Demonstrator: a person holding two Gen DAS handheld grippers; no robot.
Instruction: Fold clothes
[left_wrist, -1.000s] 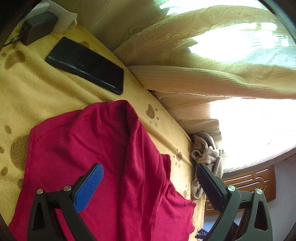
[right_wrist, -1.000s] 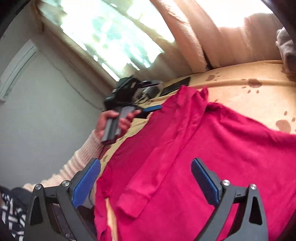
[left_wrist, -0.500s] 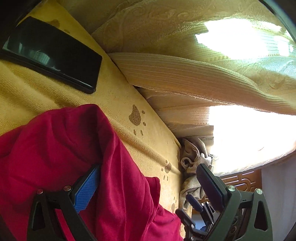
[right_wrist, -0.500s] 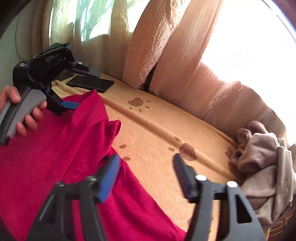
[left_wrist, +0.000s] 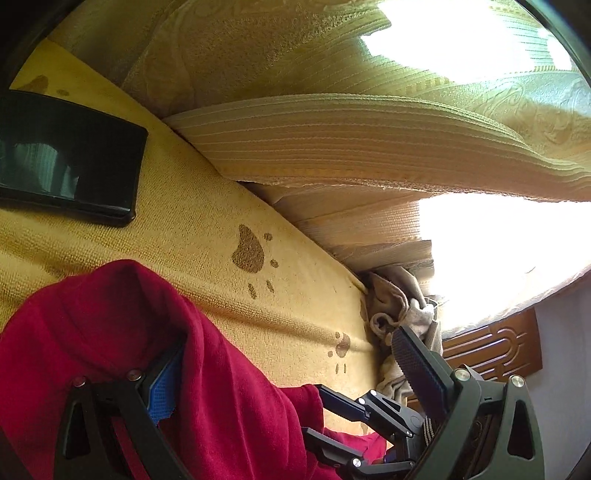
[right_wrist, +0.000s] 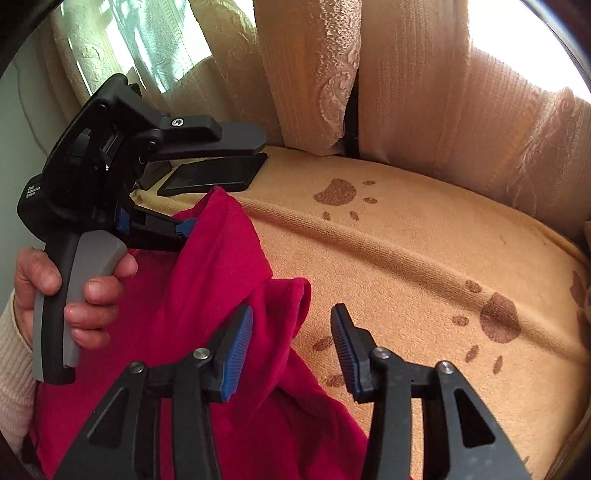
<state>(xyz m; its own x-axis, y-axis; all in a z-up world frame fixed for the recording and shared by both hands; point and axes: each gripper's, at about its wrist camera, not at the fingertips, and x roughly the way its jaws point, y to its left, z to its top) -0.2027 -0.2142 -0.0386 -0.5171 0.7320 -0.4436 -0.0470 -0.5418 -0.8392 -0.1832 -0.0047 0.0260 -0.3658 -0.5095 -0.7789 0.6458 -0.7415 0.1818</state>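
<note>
A red garment (left_wrist: 110, 317) lies rumpled on a yellow paw-print cover (left_wrist: 207, 221). Its far edge stands up in a raised fold (right_wrist: 221, 229). My left gripper (left_wrist: 288, 343) is open wide, and the red fold drapes over its blue left pad (left_wrist: 162, 395). In the right wrist view a hand (right_wrist: 88, 295) holds the left gripper (right_wrist: 227, 181), with the fold's peak between its spread fingers. My right gripper (right_wrist: 292, 310) is open at a narrower gap, and a loose corner of the garment (right_wrist: 295, 291) lies by its left pad. The right gripper (left_wrist: 314, 410) also shows low in the left wrist view.
A black phone (left_wrist: 66, 158) lies on the cover behind the garment, also seen as the phone (right_wrist: 214, 173) under the left gripper. Curtains (left_wrist: 332, 140) hang along the far edge. A beige cloth bundle (left_wrist: 399, 306) sits beside a carved wooden board (left_wrist: 491, 350).
Both grippers moved forward to the garment's far edge. The left pad slid under the raised fold. The right gripper swung toward the curtain side and its fingers narrowed.
</note>
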